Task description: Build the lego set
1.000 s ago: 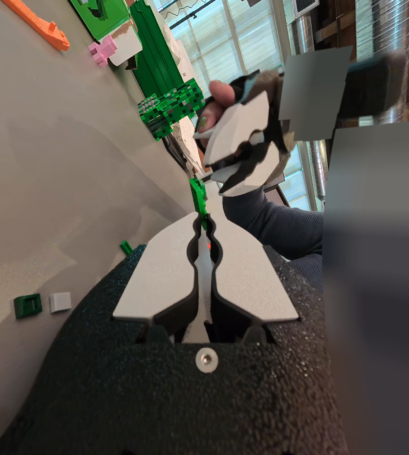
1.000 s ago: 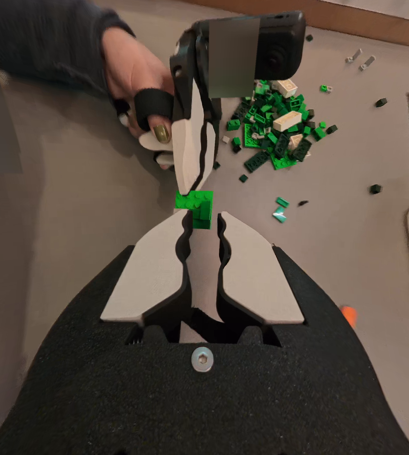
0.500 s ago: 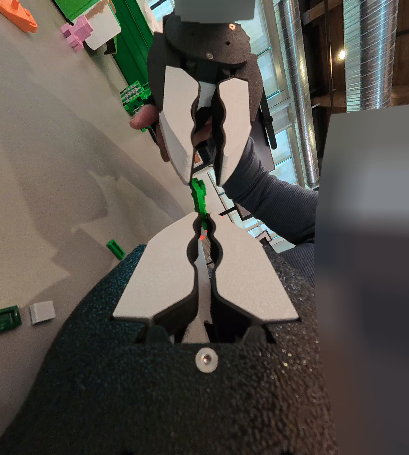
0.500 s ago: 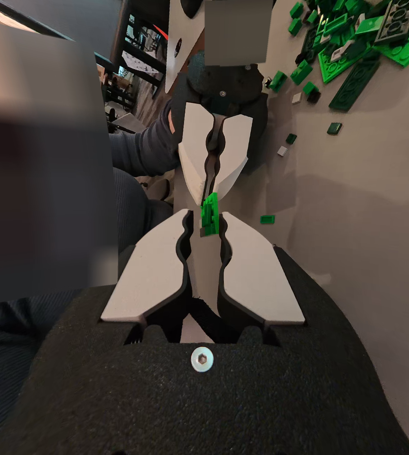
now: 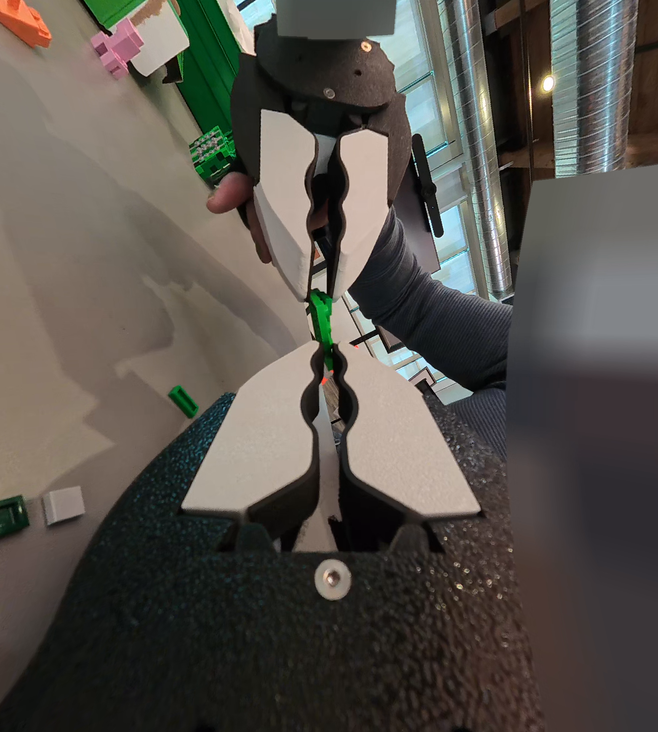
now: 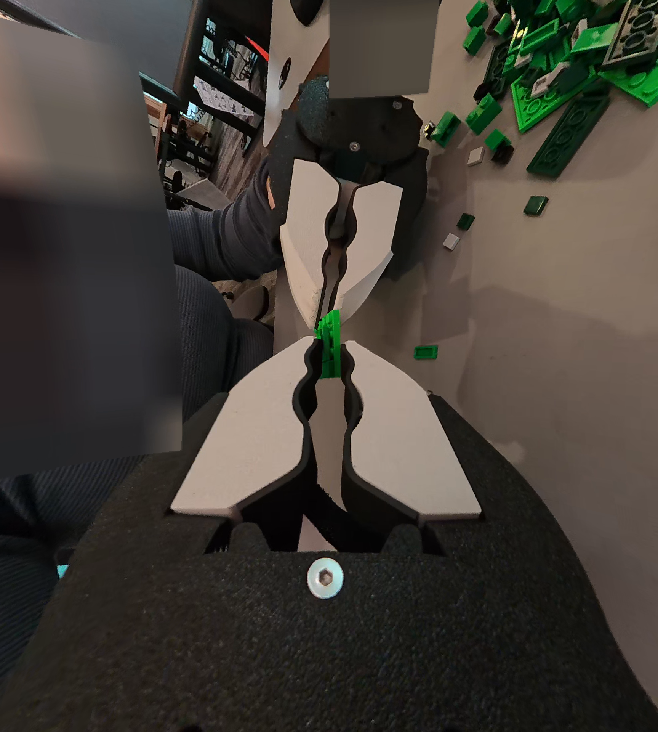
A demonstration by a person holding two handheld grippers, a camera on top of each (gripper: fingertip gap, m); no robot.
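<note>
Left wrist view: left gripper (image 5: 326, 350) clenched on small bright-green studded plastic lego assembly (image 5: 321, 317); right gripper (image 6: 329, 348), matte-white contoured fingers (image 6: 264, 420), gripped its opposite end.

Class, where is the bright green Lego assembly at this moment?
In both wrist views, the bright green Lego assembly sits mid-frame, raised off the table, pinched between the left gripper and the right gripper, tip to tip.

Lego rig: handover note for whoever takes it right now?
Left gripper: shut on the bright green lego piece, held in the air.
Right gripper: closed on the same piece from the opposite end, tips facing the left's.
Loose brick pile lies on the table; a built green block stands farther off.
Done: small sub-assembly held between both grippers.
Left: seat it, then the pile.
</note>
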